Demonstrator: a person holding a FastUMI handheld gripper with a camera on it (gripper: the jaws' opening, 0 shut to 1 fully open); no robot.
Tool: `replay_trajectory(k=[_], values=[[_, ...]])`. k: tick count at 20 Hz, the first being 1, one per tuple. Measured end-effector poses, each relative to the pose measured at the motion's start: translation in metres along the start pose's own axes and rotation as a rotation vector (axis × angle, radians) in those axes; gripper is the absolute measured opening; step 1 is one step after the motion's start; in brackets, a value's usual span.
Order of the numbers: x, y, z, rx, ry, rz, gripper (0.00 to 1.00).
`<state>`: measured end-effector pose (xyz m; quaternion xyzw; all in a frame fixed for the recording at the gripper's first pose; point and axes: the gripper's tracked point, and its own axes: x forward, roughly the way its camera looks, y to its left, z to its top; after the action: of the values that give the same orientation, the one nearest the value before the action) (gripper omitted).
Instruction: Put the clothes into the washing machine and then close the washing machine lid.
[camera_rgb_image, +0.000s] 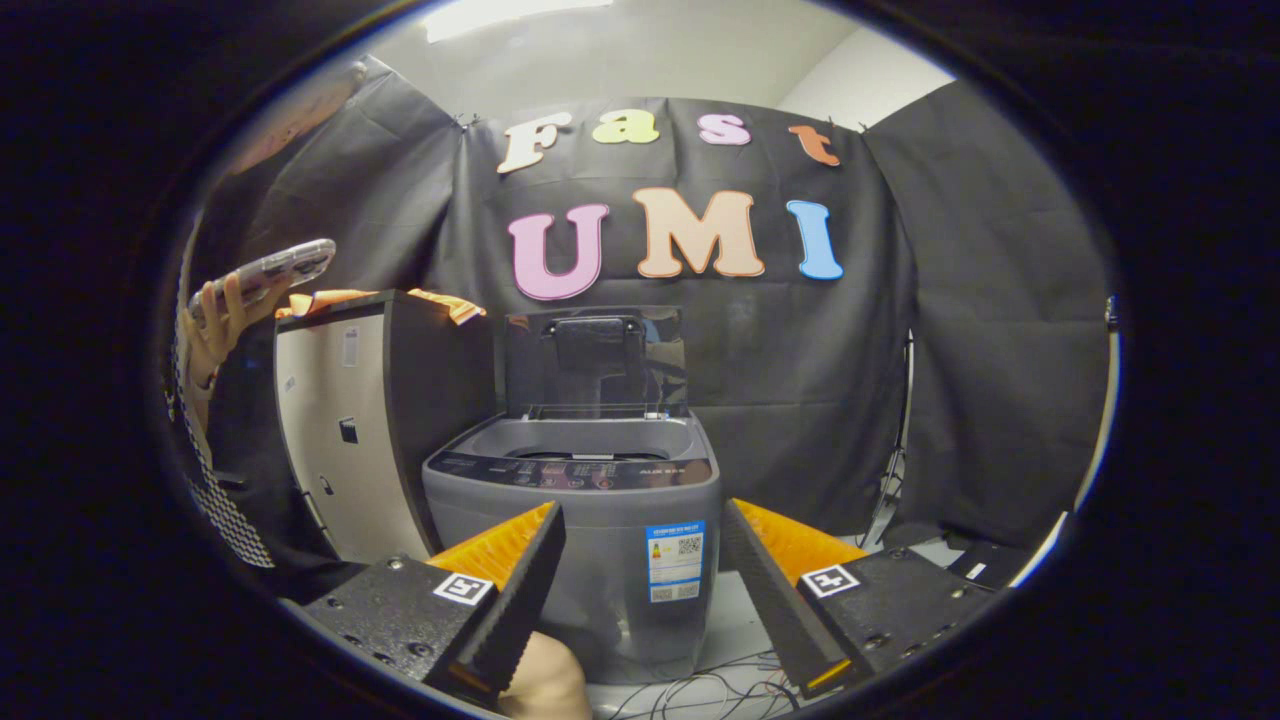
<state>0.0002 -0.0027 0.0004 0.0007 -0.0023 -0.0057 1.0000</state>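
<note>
A small grey top-loading washing machine (580, 530) stands on the floor just ahead of my fingers. Its dark see-through lid (596, 360) stands upright and open at the back, above the drum opening. An orange garment (450, 303) lies on top of the tall cabinet (350, 430) left of the machine. My gripper (640, 580) is open, with the machine's front showing in the gap between the two fingers (515, 590) and nothing held.
A person's hand (215, 325) at the far left holds up a phone (265, 270). Cables (700, 690) lie on the floor below the machine. Black cloth walls close the booth behind and to the right.
</note>
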Motion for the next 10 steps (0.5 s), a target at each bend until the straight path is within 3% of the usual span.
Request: replay_trajectory(k=[4,10], values=[[0.009,0.007,0.014,0.015,-0.038,-0.035,0.96],[0.038,0.049,0.088,0.042,-0.097,-0.006,0.96]])
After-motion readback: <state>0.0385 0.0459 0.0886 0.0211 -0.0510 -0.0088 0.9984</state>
